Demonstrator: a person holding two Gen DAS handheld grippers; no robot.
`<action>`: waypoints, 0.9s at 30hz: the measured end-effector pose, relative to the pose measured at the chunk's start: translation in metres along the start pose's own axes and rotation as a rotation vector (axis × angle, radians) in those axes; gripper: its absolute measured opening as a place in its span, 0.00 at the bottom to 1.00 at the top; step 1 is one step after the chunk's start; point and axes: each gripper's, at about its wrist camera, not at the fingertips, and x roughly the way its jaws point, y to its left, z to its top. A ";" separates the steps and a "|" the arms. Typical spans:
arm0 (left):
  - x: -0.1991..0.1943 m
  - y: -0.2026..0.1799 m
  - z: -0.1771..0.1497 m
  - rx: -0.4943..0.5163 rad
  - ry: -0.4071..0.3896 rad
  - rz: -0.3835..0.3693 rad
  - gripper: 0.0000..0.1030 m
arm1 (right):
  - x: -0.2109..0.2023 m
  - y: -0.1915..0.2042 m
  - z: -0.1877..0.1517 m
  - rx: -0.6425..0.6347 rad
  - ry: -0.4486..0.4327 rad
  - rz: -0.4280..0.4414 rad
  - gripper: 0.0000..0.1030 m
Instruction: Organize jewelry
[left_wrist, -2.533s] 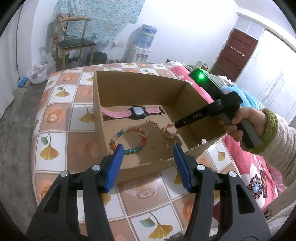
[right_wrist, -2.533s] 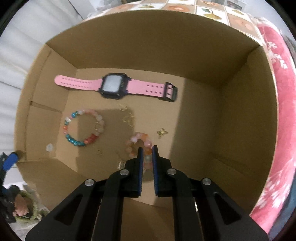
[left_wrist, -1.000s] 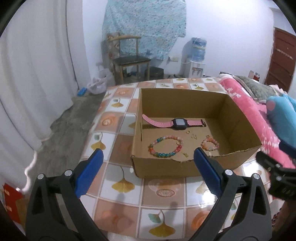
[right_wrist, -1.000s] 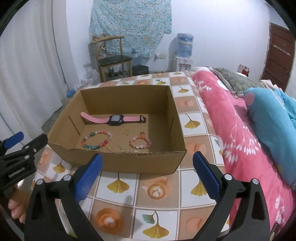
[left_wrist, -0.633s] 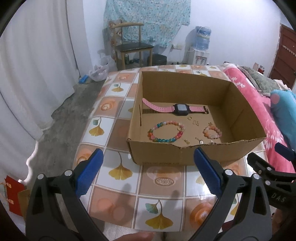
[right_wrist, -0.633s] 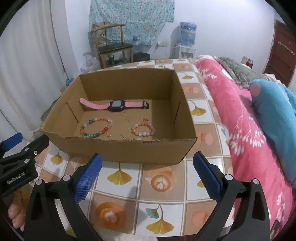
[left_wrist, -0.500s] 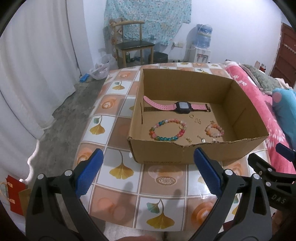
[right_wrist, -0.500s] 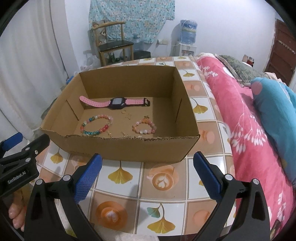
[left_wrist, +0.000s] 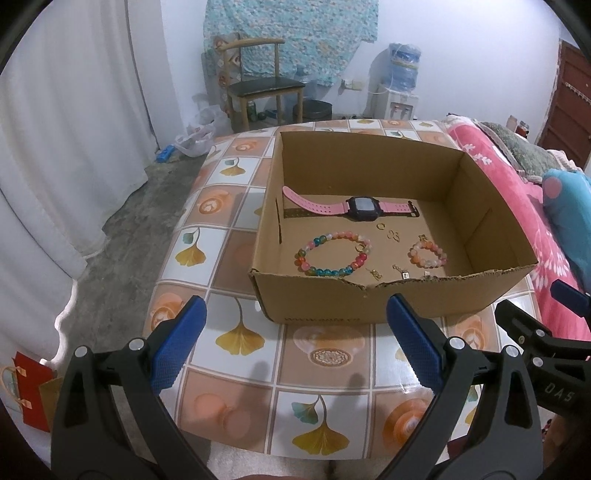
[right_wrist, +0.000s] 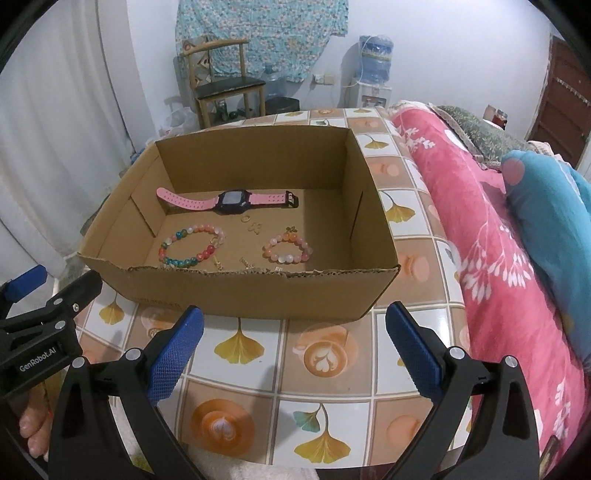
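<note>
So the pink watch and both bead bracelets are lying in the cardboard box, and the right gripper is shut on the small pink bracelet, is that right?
Not quite. The pink watch and both bead bracelets do lie in the cardboard box, but the right gripper is open and empty, held back over the table; the right wrist view shows the small pink bracelet untouched.

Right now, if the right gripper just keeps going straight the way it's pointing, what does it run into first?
Most likely the near wall of the cardboard box. The right gripper hangs open over the tiled table, short of the box. If it is held high enough it could clear the rim; depth is hard to judge here.
</note>
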 end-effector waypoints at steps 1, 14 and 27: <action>0.000 0.000 0.000 0.000 0.001 -0.001 0.92 | 0.000 0.000 0.000 0.001 0.001 0.000 0.93; 0.003 -0.005 -0.004 0.009 0.009 -0.010 0.92 | -0.001 0.000 0.001 -0.001 -0.003 0.000 0.93; 0.003 -0.005 -0.004 0.010 0.020 -0.021 0.92 | -0.001 0.000 0.001 0.002 -0.004 -0.001 0.93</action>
